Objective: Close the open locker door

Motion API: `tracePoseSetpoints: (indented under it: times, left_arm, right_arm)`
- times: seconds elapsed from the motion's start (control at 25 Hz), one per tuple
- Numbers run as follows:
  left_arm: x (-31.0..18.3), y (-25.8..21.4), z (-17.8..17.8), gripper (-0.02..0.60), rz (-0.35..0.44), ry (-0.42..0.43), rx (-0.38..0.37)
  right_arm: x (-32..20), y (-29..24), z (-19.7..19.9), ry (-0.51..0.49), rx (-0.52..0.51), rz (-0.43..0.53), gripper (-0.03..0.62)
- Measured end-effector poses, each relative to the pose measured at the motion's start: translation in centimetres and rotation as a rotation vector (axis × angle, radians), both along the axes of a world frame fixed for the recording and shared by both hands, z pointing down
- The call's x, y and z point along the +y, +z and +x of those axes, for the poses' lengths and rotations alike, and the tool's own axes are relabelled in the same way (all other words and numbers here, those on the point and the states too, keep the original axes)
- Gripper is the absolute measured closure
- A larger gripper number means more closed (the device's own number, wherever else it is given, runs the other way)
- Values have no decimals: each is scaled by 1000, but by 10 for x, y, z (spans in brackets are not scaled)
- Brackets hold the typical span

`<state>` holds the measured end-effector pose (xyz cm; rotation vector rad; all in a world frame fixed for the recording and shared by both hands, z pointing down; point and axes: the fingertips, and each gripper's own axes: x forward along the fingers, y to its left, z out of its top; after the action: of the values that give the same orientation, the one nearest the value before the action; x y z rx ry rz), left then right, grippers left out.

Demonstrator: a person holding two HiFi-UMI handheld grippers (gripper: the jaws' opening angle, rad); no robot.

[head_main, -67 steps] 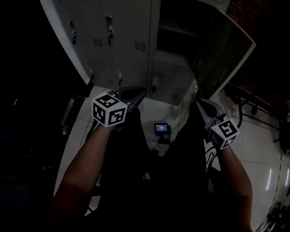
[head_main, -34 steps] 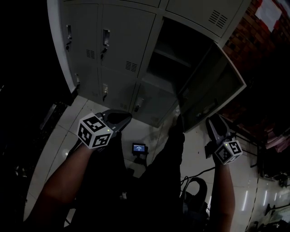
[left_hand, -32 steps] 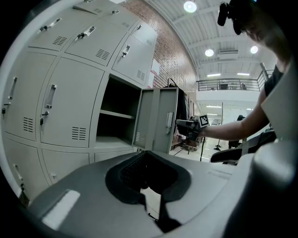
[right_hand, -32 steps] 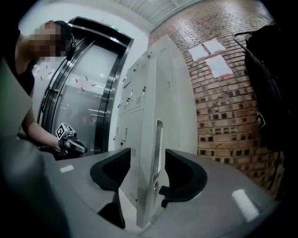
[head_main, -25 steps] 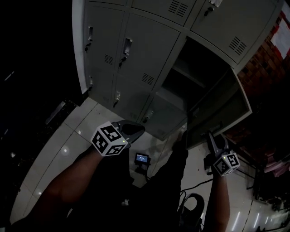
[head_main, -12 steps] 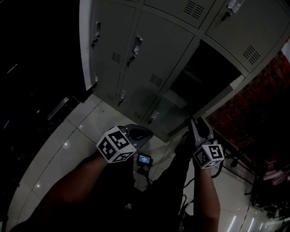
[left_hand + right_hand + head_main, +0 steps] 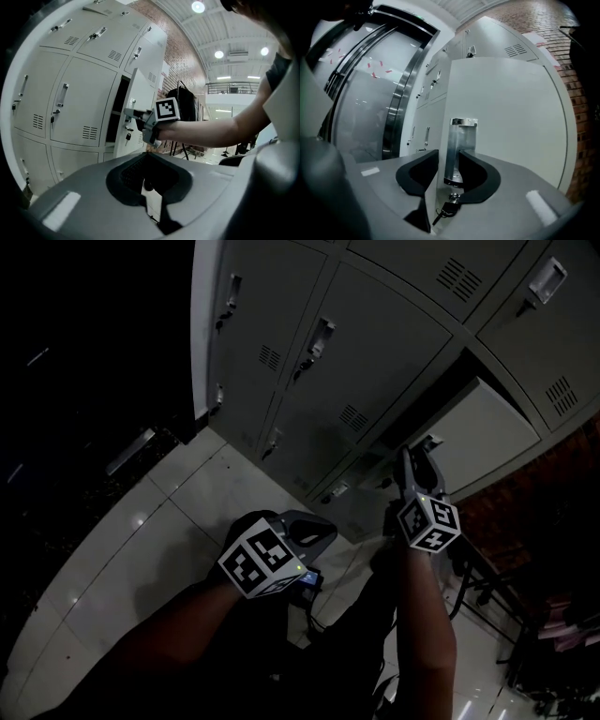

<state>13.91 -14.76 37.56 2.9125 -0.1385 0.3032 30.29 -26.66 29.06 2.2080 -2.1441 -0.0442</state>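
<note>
Most of swing looks done: locker door [image 7: 487, 432] ajar, dark gap left. Right gripper [image 7: 414, 460] at door front, fingers closing round door's handle [image 7: 459, 140], not yet clamped. Left gripper [image 7: 317, 527] well clear of door, fingers clenched, empty. Remaining: final push shut.

The pale grey locker door [image 7: 483, 432] is sitting at the right of the head view, standing a little open, perhaps nearly shut. In the right gripper view its shiny handle [image 7: 461, 140] is standing upright mid-frame, with a key [image 7: 449, 209] hanging just below.
</note>
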Motion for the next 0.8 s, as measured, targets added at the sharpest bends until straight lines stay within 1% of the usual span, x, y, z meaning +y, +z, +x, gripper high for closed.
tracePoseSetpoints:
  times: [0.2, 0.28, 0.4, 0.56, 0.8]
  left_arm:
    - [2, -2, 2, 569, 16, -1, -4]
    - [3, -3, 3, 569, 16, 4, -1]
    - [3, -4, 3, 569, 14, 7, 4]
    - [2, -5, 3, 569, 0, 6, 16]
    - [-1, -5, 2, 569, 5, 5, 15]
  right_arm:
    - [-40, -6, 12, 53, 3, -9, 462]
    - [-52, -7, 20, 78, -7, -7, 477]
    - [-67, -5, 31, 100, -7, -11, 482]
    - [-83, 1, 42, 110, -14, -30, 482]
    - [-96, 1, 52, 127, -35, -28, 478]
